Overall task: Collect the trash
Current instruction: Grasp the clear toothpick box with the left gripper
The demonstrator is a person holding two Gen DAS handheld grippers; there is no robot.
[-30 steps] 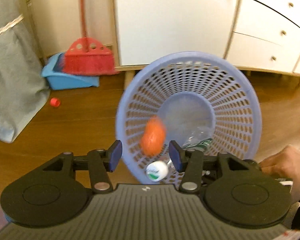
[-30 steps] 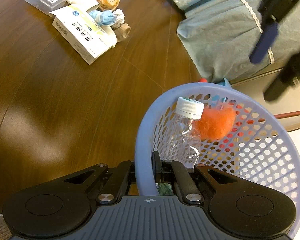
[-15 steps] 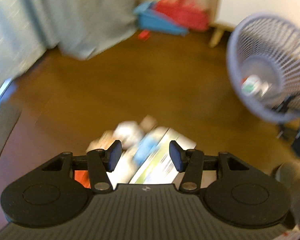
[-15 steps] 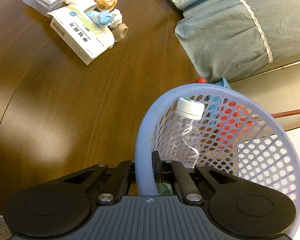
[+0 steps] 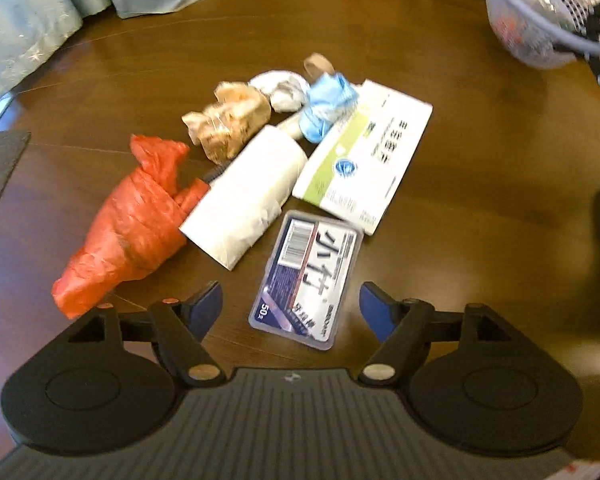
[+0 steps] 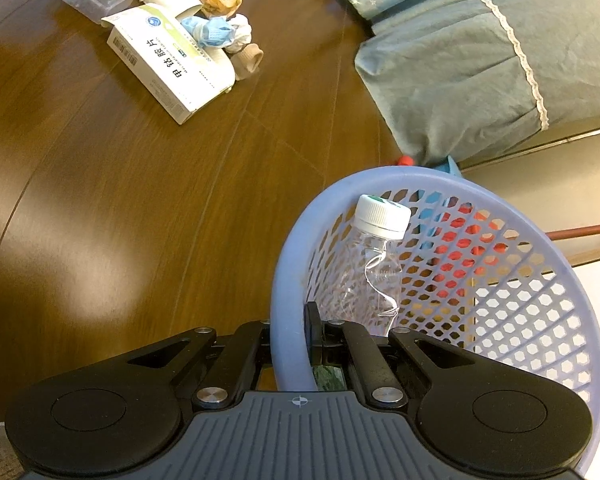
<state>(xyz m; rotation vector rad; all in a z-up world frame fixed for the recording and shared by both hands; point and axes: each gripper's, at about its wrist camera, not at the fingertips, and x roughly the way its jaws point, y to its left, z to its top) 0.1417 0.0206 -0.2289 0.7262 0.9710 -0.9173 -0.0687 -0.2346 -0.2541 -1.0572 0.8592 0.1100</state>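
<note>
Two grippers: the left gripper (image 5: 291,306) gapes over the plastic case (image 5: 306,278); the right gripper (image 6: 296,336) clamps the basket (image 6: 288,280) rim at six o'clock.

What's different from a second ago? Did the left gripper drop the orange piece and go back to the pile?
Yes. The orange wad that was falling into the basket is in; the left gripper, open and empty, swung away and now hovers over the clear plastic case at the trash pile. Unchanged: the right gripper clamped on the basket rim, the plastic bottle inside, the pile as it lay.
</note>
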